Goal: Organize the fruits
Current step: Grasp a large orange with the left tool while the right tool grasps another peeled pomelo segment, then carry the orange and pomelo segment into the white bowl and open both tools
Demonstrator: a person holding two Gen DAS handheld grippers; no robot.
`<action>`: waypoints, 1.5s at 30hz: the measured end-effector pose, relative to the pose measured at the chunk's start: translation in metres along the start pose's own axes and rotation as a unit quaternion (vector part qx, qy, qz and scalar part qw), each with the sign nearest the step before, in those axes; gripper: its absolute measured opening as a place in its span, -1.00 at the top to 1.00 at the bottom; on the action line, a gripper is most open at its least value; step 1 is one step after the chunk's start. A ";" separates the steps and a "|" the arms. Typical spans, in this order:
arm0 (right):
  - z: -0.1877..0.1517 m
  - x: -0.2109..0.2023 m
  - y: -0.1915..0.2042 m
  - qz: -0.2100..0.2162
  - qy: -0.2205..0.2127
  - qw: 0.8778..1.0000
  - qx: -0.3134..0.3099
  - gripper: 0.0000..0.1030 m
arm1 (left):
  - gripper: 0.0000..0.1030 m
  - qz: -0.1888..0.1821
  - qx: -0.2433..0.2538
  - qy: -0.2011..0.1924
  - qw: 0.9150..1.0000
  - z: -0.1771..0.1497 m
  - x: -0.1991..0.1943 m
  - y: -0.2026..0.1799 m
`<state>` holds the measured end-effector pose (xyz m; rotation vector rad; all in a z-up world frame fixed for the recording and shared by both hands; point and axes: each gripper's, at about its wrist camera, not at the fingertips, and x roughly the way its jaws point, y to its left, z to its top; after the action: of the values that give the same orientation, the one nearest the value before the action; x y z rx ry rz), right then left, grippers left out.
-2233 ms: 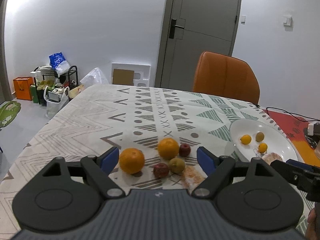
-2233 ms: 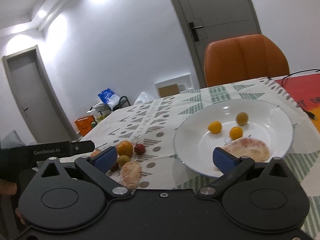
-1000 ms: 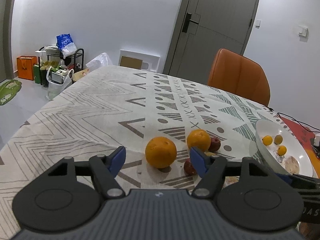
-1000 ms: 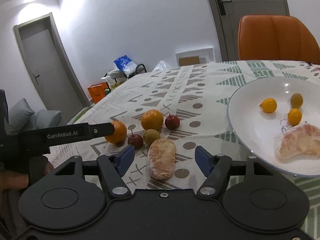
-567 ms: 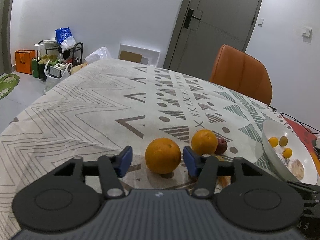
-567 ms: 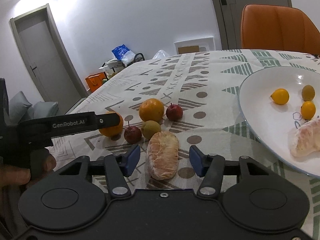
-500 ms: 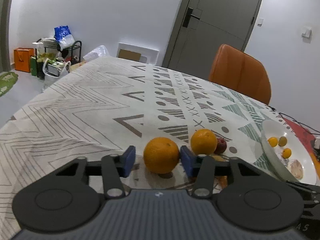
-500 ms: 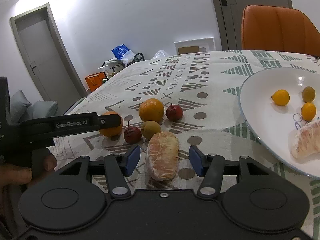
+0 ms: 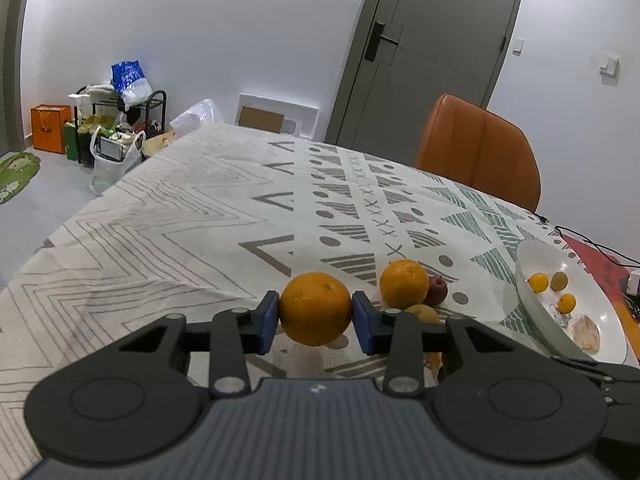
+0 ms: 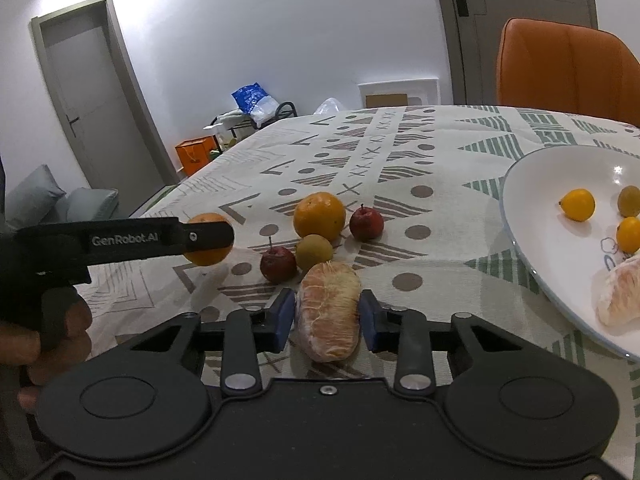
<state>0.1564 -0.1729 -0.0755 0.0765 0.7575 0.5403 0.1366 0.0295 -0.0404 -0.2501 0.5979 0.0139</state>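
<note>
Two fruits sit half hidden behind my left gripper (image 9: pixel 315 322): a brownish one and a bit of peeled segment (image 10: pixel 329 311). That gripper is clenched on an orange (image 9: pixel 315 308), both pads touching it, after closing just now. My right gripper (image 10: pixel 327 322) has also just closed, pads pressed on the segment lying on the desk (image 10: pixel 440 184). Beyond it are a second orange (image 10: pixel 319 215), two small red fruits and a brownish one, bunched close. The plate (image 10: pixel 536 200), cut off at the right edge, holds three small yellow fruits (image 10: pixel 578 204) and another peeled piece (image 10: pixel 618 294). Its left half is bare. The far desk lies open toward the chair (image 9: pixel 476 148).
</note>
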 end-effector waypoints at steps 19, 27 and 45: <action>0.003 -0.051 -0.021 -0.010 -0.065 0.998 0.021 0.38 | 0.26 -0.024 0.037 -0.024 0.999 0.003 -0.024 -0.040; 0.003 -0.064 -0.041 -0.025 -0.082 0.996 0.036 0.38 | 0.26 -0.036 0.049 -0.028 0.998 0.004 -0.026 -0.058; -0.003 -0.090 -0.081 -0.066 -0.103 0.990 0.068 0.38 | 0.26 -0.072 0.076 -0.022 0.994 0.002 -0.014 -0.101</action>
<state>0.1363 -0.2868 -0.0411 0.2047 0.5921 0.3483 0.1351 -0.0672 -0.0080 -0.1443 0.5321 -0.1640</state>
